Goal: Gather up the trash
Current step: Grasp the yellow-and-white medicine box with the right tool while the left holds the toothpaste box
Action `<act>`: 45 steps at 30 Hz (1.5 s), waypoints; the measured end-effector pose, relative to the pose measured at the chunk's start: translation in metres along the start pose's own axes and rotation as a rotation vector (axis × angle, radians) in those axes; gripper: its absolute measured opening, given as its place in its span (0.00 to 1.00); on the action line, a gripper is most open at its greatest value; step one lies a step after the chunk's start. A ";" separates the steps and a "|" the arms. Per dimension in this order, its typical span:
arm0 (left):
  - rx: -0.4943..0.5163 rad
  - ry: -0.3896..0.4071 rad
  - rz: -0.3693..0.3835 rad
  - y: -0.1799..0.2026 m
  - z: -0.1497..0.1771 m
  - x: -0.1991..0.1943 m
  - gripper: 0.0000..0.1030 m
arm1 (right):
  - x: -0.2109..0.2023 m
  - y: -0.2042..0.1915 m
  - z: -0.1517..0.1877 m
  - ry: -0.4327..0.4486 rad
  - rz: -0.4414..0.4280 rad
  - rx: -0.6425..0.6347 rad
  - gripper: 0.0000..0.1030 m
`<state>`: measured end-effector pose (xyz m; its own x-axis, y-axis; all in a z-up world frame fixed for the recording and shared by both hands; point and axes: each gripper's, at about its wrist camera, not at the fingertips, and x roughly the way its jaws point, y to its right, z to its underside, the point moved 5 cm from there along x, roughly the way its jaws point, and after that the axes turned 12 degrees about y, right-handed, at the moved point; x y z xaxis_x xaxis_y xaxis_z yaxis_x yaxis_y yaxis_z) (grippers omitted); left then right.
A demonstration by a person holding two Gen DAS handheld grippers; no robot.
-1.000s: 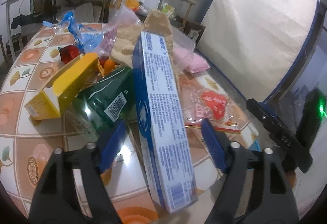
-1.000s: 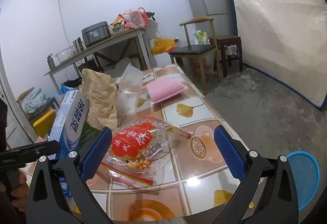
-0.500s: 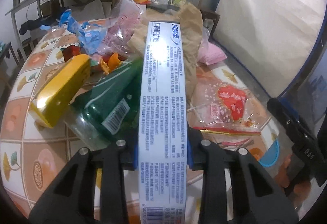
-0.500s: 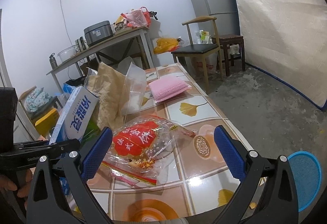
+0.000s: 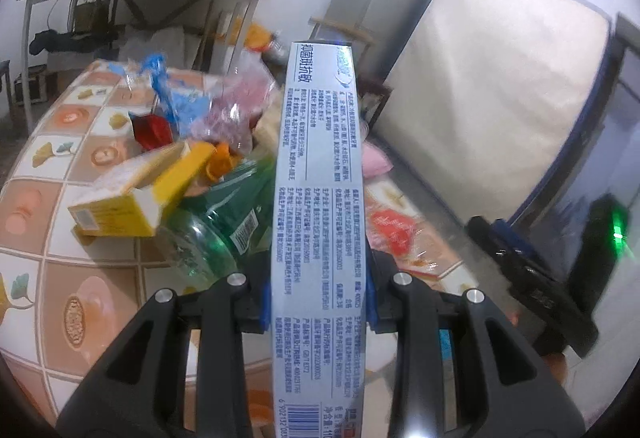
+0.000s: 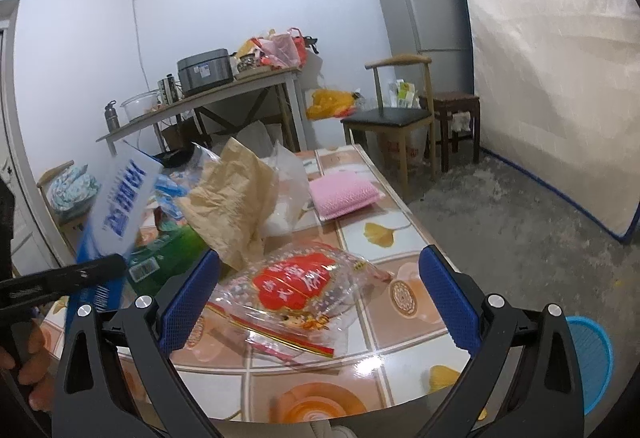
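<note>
A long blue-and-white toothpaste box (image 5: 320,198) is clamped between the blue pads of my left gripper (image 5: 318,302), lifted off the pile and pointing up and away. In the right wrist view the same box (image 6: 120,206) tilts at the left. My right gripper (image 6: 320,302) is open, hovering just above a clear snack bag with a red label (image 6: 296,282) on the tiled table (image 6: 320,394). More trash is heaped on the table: a green plastic bottle (image 5: 216,226), a yellow carton (image 5: 132,194), a brown paper bag (image 6: 236,198), blue and pink wrappers (image 5: 188,98).
A pink pad (image 6: 344,194) and a clear plastic bag (image 6: 288,178) lie further back on the table. A blue basket (image 6: 588,358) stands on the floor at the right. Behind are a chair (image 6: 392,118), a fridge (image 6: 424,10), a leaning mattress (image 6: 552,78) and a cluttered side table (image 6: 208,102).
My left gripper closed on the toothpaste box and raised it off the pile, its far end now higher. The right gripper rose a little, still open over the snack bag.
</note>
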<state>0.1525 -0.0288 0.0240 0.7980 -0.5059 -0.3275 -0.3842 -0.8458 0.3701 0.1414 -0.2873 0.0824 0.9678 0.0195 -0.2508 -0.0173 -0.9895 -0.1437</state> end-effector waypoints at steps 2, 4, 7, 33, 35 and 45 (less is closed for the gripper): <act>-0.005 0.062 0.010 -0.006 -0.005 -0.021 0.30 | -0.002 -0.009 -0.009 0.017 -0.024 -0.022 0.94; -0.014 0.104 -0.009 -0.016 -0.006 -0.038 0.30 | -0.004 -0.021 -0.020 0.034 -0.066 -0.043 0.94; -0.054 0.142 -0.076 -0.041 -0.008 -0.060 0.30 | -0.002 -0.046 -0.035 0.043 -0.167 -0.070 0.94; -0.365 0.119 -0.264 -0.163 0.022 -0.081 0.30 | 0.166 -0.288 0.022 -0.901 -0.789 -0.629 0.94; -0.397 0.110 -0.255 -0.168 0.022 -0.081 0.30 | 0.169 -0.295 0.031 -0.942 -0.802 -0.697 0.94; -0.464 0.105 -0.221 -0.180 0.020 -0.077 0.30 | 0.167 -0.298 0.072 -1.026 -0.755 -0.954 0.94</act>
<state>0.1511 0.1587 -0.0345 0.8883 -0.2840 -0.3608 0.0253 -0.7544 0.6559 0.2906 0.0212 0.0146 0.1021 0.2199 -0.9702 0.9059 -0.4235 -0.0006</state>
